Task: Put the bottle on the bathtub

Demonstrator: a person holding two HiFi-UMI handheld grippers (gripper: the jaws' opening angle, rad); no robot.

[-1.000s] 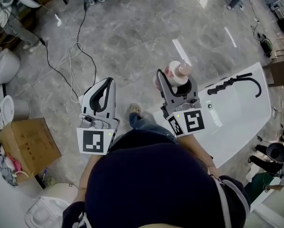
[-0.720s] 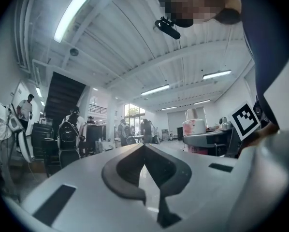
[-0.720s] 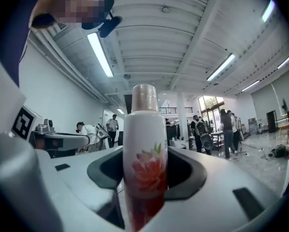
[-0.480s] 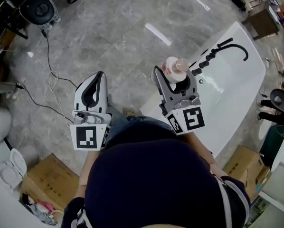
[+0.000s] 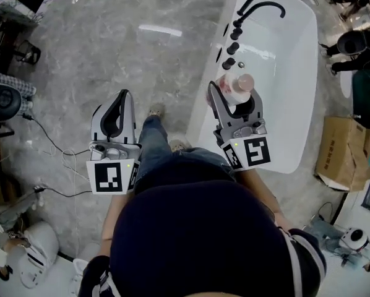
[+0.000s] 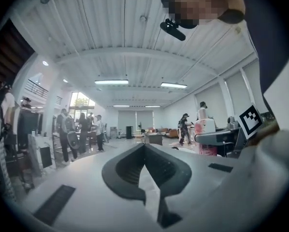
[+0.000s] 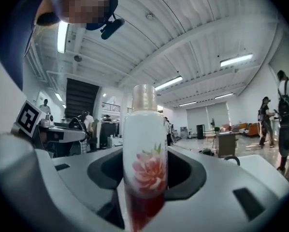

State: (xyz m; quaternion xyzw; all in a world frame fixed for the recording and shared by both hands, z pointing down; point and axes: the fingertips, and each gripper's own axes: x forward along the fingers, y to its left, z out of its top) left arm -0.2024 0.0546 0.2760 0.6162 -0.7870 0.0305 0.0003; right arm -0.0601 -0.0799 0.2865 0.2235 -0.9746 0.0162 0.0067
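Bottle (image 5: 237,89) with a flower print and a pink cap stands upright, clamped between the jaws of the right gripper (image 5: 233,104) above the white bathtub's (image 5: 296,73) rim, while the left gripper (image 5: 118,109), well left over the grey floor (image 5: 141,60), has its jaws together, empty.

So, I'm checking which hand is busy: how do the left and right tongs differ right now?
The left tongs are shut on nothing; the right tongs grip the flowered bottle. The left tongs hang over the floor; the right tongs sit over the bathtub edge. Both carry a marker cube.
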